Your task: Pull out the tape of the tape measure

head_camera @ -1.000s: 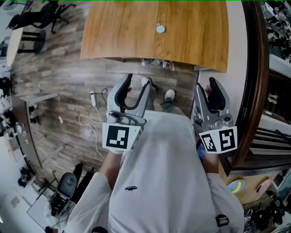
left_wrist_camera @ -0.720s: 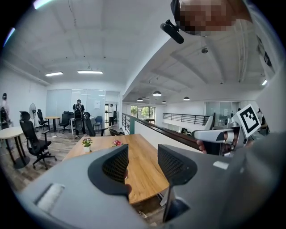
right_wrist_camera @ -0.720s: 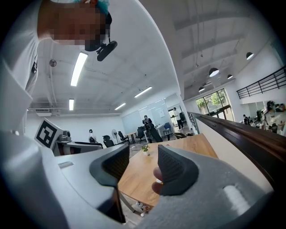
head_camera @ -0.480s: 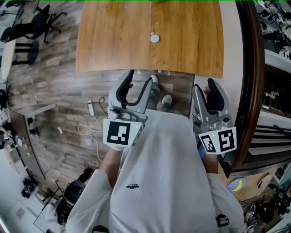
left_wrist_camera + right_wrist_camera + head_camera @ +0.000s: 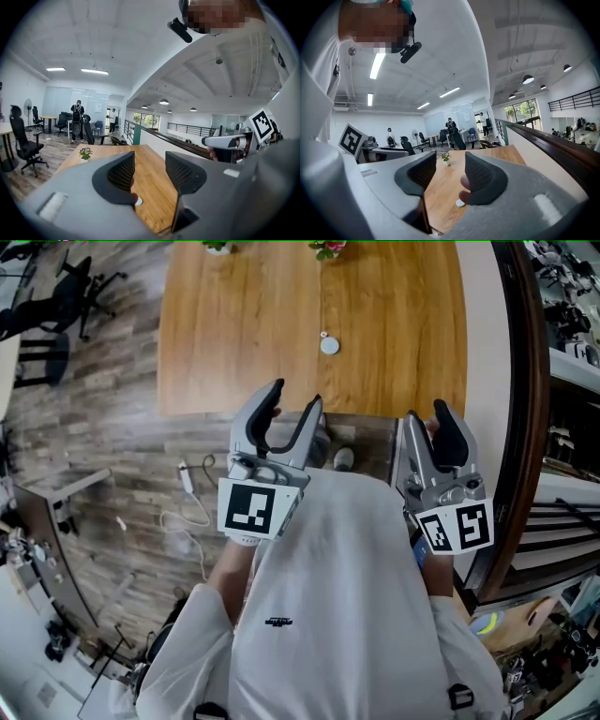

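Left gripper (image 5: 296, 395) and right gripper (image 5: 427, 414) gaping and empty; tape measure (image 5: 329, 344) untouched on the wooden table (image 5: 234, 334).
The small white tape measure lies flat near the middle of the table, well apart from both grippers. It is a round disc, so no long axis shows; a tiny nub seems to sit on its far-left edge. Both grippers hover at the table's near edge, jaws spread, pointing across the tabletop.
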A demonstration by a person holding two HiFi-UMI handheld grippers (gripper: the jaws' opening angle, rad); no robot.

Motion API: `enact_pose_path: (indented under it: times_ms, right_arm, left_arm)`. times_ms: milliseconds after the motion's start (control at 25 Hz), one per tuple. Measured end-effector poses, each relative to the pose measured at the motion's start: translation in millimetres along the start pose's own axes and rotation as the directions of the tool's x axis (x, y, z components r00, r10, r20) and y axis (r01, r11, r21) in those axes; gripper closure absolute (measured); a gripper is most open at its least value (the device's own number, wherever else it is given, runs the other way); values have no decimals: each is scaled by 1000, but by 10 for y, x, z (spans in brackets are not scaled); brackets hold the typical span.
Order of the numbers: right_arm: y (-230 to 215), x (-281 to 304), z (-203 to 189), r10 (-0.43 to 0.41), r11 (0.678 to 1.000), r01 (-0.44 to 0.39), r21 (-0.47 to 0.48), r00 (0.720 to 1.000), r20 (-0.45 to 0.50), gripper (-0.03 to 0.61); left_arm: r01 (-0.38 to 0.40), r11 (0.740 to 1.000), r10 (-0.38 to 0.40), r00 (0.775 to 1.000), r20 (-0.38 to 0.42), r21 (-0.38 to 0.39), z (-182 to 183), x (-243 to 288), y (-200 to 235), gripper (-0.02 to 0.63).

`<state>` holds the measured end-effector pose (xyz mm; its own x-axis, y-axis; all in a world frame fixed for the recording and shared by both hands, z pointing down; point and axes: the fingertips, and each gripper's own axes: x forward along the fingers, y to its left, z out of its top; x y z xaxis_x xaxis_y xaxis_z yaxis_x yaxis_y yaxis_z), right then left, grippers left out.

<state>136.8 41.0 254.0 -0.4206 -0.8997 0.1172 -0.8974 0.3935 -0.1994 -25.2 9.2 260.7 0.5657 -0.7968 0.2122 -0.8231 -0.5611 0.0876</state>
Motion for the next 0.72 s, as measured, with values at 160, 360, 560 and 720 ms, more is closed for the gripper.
enact_pose_path:
  times_ms: [160,360,560,720]
  right_arm:
    - [-15,197,33,-19,1000,19,-24,1000,-6,391]
    - [38,393,79,-42,998,42,-42,999,-6,391]
    - [15,527,111,-59,996,58,-64,998,-12,391]
    - [-60,623,116,-65,996,63,-59,998,-22,391]
  left_arm:
    - [29,1000,-28,999,42,-10,61,169,165,414]
    - [84,996,-83,995,63,-18,82,304,304,415]
    - [117,993,-116,992,47,-20,26,426,399,414]
    - [126,992,-126,992,17,-22,-26,538,439,414]
